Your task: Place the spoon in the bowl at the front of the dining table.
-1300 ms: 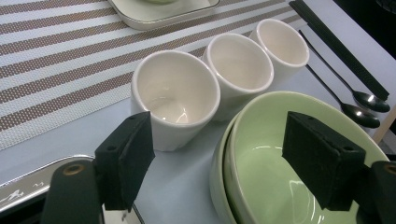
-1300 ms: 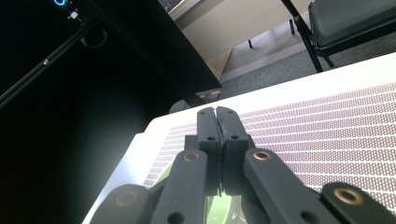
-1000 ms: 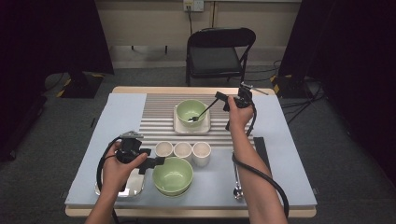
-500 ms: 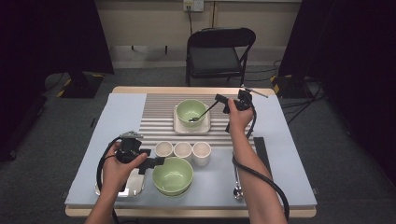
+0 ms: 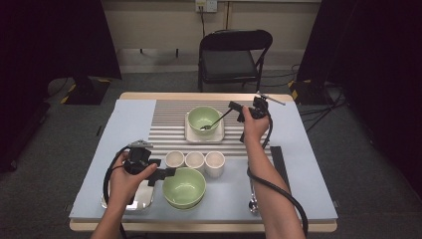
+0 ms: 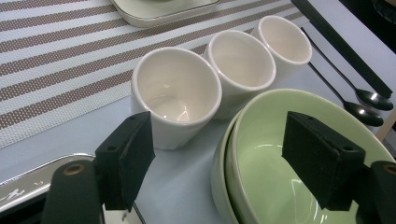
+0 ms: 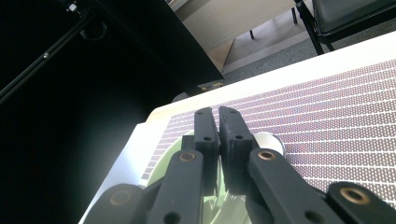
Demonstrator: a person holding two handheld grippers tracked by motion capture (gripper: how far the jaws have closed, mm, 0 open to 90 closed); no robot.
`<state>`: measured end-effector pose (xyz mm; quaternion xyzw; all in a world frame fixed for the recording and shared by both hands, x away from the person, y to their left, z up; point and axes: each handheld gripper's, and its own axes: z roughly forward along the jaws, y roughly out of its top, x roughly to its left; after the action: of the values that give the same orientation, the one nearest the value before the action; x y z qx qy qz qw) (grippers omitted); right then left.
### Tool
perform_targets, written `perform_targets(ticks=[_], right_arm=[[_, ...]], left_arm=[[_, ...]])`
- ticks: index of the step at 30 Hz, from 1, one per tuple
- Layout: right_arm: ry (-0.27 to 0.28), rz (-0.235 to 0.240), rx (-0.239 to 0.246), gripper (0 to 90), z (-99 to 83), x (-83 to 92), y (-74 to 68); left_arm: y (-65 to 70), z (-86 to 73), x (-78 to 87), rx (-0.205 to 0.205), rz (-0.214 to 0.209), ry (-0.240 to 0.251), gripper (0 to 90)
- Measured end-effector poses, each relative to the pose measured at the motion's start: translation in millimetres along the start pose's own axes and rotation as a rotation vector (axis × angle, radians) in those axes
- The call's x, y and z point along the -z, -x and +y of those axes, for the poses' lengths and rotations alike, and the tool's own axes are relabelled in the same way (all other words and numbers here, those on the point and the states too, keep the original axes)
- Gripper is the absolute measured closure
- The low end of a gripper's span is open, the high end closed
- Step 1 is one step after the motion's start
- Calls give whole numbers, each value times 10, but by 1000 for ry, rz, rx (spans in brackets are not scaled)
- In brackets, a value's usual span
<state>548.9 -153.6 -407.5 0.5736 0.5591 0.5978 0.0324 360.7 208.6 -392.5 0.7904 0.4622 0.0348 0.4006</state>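
Cups (image 5: 194,161) stand in a row behind the green bowl (image 5: 184,187).

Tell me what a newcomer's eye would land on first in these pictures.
Probably the two green bowls: the near bowl at the table's front, with the open left gripper at its rim, and the far bowl on a square plate on the striped mat. The right gripper holds a spoon reaching into that far bowl. Three white cups stand in a touching row between the bowls.
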Motion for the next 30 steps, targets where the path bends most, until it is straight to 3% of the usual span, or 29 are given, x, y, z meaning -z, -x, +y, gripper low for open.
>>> perform_targets(ticks=[30], right_arm=[[-18, -17, 5, 839, -66, 25, 31]], left_arm=[[35, 6, -2, -14, -2, -4, 249]])
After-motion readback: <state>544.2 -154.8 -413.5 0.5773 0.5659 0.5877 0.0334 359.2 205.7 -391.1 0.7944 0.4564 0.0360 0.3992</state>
